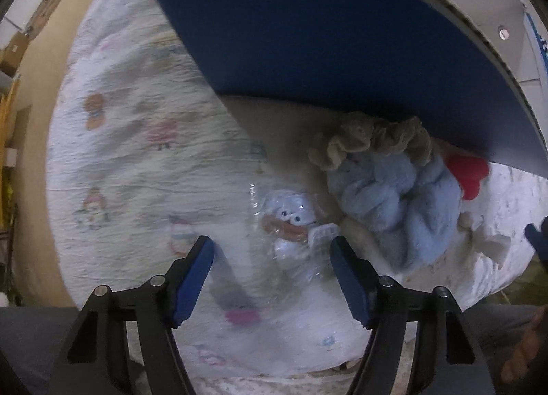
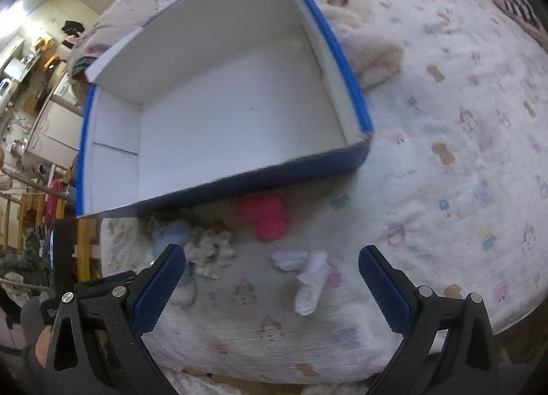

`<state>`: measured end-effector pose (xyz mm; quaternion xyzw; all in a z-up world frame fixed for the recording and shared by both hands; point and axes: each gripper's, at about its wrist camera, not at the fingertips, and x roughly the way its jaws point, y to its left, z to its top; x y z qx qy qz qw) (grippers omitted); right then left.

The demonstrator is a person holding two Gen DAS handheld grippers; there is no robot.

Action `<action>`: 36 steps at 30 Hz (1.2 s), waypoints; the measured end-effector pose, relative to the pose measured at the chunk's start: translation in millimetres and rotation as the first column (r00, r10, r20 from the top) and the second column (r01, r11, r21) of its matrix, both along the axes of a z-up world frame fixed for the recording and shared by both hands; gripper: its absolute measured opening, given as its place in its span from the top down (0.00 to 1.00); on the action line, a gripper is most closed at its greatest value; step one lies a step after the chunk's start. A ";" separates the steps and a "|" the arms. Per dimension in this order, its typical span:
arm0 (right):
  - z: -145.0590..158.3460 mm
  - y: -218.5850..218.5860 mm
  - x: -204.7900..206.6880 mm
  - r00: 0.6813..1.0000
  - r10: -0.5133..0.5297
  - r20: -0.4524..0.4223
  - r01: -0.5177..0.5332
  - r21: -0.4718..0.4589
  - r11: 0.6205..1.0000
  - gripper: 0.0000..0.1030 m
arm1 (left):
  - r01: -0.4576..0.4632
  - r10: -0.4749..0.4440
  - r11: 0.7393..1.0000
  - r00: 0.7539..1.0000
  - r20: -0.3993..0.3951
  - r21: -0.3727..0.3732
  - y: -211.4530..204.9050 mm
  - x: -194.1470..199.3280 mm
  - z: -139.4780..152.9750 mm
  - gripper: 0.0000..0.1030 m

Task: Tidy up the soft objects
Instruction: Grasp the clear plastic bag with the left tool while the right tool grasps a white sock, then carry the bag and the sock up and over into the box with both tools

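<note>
lying on a white printed bedspread [image 2: 445,114]: one blue box [image 2: 222,110], white inside, holding nothing, tilted in the right wrist view; its dark blue outer wall [image 1: 308,35] fills the upper part of the left wrist view and overhangs the soft items.

left gripper [image 1: 272,266]: jaws spread wide, gripping nothing, hovering over a small white plush with googly eyes in clear plastic wrap [image 1: 291,227], which lies between the two fingers in the view.

just beyond the plush: light blue fuzzy cloth [image 1: 397,199], bunched; tan ruffled piece [image 1: 373,136] on top of it, touching the box wall; red soft item [image 1: 469,172] beside it, partly under the box edge.

right gripper [image 2: 272,280]: jaws spread wide, gripping nothing, above the bedspread.

between its fingers: white sock-like pieces [image 2: 308,278], possibly a pair, blurred. further on: pink soft item [image 2: 265,217] near the box's near wall; cream ruffled piece [image 2: 210,251] and light blue cloth [image 2: 171,235] beside the left finger.

beyond the box: beige fluffy blanket [image 2: 373,52], touching its far side.
</note>
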<state>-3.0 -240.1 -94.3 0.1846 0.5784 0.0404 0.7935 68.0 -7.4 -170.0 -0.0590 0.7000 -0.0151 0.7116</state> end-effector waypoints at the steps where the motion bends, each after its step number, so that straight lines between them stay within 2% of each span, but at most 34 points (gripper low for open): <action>1: -3.6 -2.2 0.7 1.000 -0.005 -0.012 0.005 -0.005 1.000 0.00 | 0.015 -0.015 1.000 1.000 0.009 -0.001 -2.8 -0.6 -2.2 0.43; 3: -13.0 -4.4 2.3 0.999 0.002 -0.047 -0.002 -0.002 1.000 0.22 | 0.050 -0.050 0.999 0.999 0.020 -0.007 -9.3 -2.4 -5.5 0.59; 5: -27.4 -3.4 3.7 0.995 0.019 -0.102 -0.019 0.003 1.000 0.22 | 0.059 -0.059 0.998 0.998 0.023 -0.023 -15.1 -2.9 -1.7 0.66; 6: -33.6 -2.6 4.1 0.992 0.019 -0.128 -0.019 -0.003 1.000 0.22 | 0.060 -0.059 0.998 0.998 0.030 -0.022 -15.7 -3.8 -0.6 0.75; 10: -48.1 4.9 6.6 0.983 0.036 -0.181 -0.043 -0.035 0.998 0.22 | 0.038 -0.037 0.999 0.998 0.052 -0.035 -9.0 -6.1 10.7 0.88; 11: -49.6 7.8 6.6 0.982 0.044 -0.184 -0.053 -0.045 0.998 0.27 | 0.032 -0.030 0.999 0.998 0.057 -0.038 -5.3 -6.6 16.7 0.89; 12: -51.4 10.3 7.0 0.982 0.051 -0.183 -0.063 -0.057 0.996 0.41 | 0.023 -0.021 0.999 0.998 0.067 -0.035 -2.1 -7.9 19.2 0.91; 14: -54.0 16.9 8.4 0.979 0.074 -0.192 -0.088 -0.066 0.994 0.58 | 0.016 -0.013 0.999 0.997 0.077 -0.034 3.8 -9.8 24.1 0.92; 16: -61.3 22.2 8.6 0.972 0.085 -0.221 -0.103 -0.068 0.992 0.65 | 0.010 -0.006 0.999 0.997 0.082 -0.044 10.0 -12.2 25.0 0.93; 18: -67.0 24.3 7.4 0.968 0.090 -0.235 -0.114 -0.090 0.989 0.81 | 0.007 -0.003 0.999 0.995 0.097 -0.042 12.3 -14.8 25.5 0.94; 22: -57.1 26.5 4.5 0.977 0.095 -0.190 -0.117 -0.113 0.987 0.82 | -0.004 0.006 1.000 0.988 0.152 -0.012 33.2 -29.6 51.7 0.95; 27: -38.2 31.0 -5.7 0.990 0.093 -0.105 -0.100 -0.070 0.992 0.82 | -0.022 0.015 0.999 0.975 0.223 0.032 56.0 -42.0 63.7 0.95; 32: -19.3 46.4 -15.4 0.992 0.116 -0.041 -0.117 -0.035 0.992 0.82 | -0.046 0.025 0.996 0.961 0.276 0.070 61.2 -53.7 78.7 0.95; 36: -3.4 59.2 -25.4 0.990 0.142 0.023 -0.142 -0.013 0.990 0.82 | -0.065 0.022 0.991 0.939 0.344 0.115 54.9 -61.2 93.5 0.95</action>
